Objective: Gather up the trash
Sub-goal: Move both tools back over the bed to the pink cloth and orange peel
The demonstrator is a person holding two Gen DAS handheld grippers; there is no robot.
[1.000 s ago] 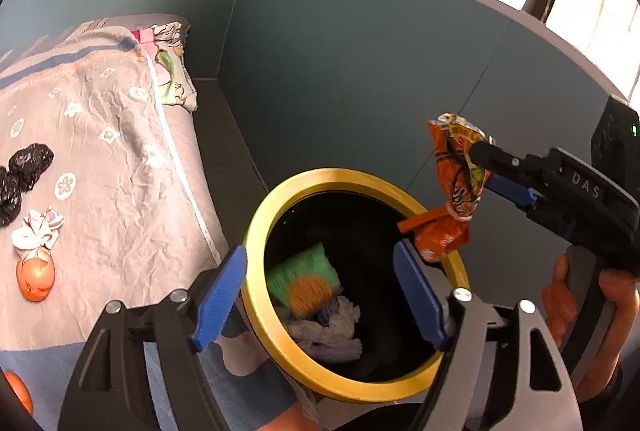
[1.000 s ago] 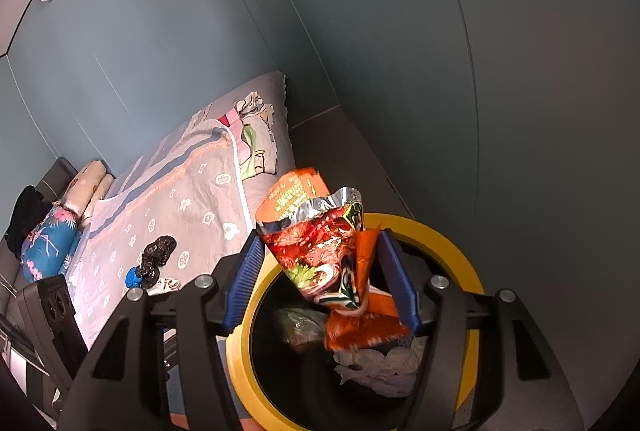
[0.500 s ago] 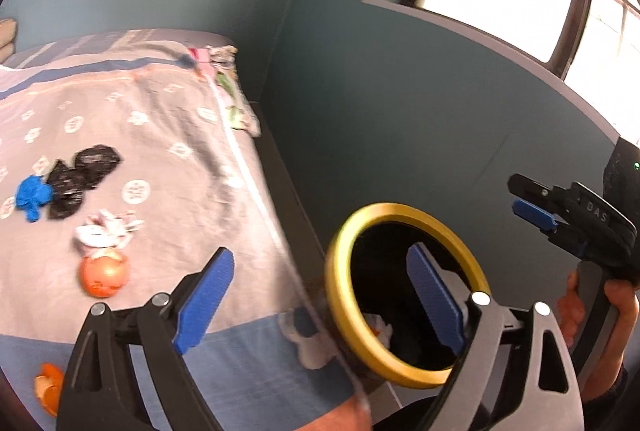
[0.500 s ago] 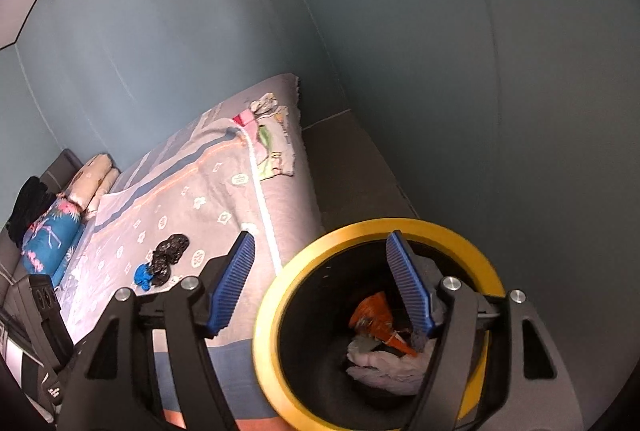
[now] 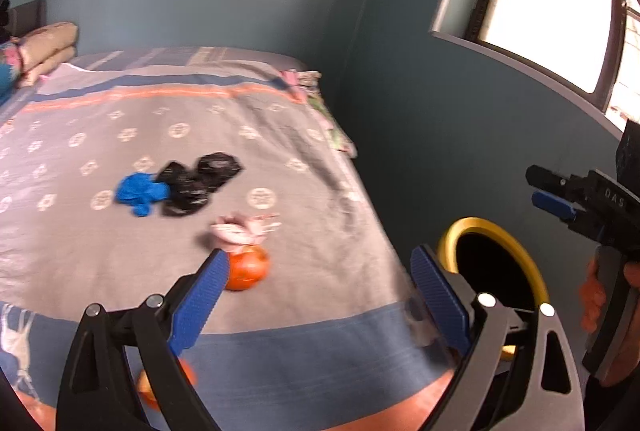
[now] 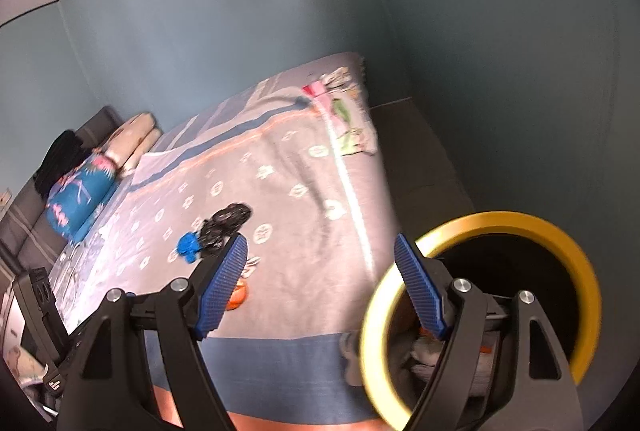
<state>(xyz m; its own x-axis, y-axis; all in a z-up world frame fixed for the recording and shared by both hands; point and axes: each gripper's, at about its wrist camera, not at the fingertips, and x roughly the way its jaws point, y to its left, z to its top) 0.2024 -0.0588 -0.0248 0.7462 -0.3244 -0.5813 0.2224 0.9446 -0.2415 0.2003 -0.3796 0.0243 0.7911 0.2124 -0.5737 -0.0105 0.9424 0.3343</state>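
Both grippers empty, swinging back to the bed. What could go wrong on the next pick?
1. The crumpled white paper touches the orange ball; fingers closing on one may knock the round one away.
2. The blue scrap abuts the black bag; one may come up, leaving the other.
3. The frames are motion-blurred, so aiming could be off.

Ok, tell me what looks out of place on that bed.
Litter lies on the bedspread: a blue scrap touching crumpled black plastic, and a white wad above an orange ball-like piece. Another orange piece shows by the near edge. All of it belongs in the yellow-rimmed bin beside the bed.
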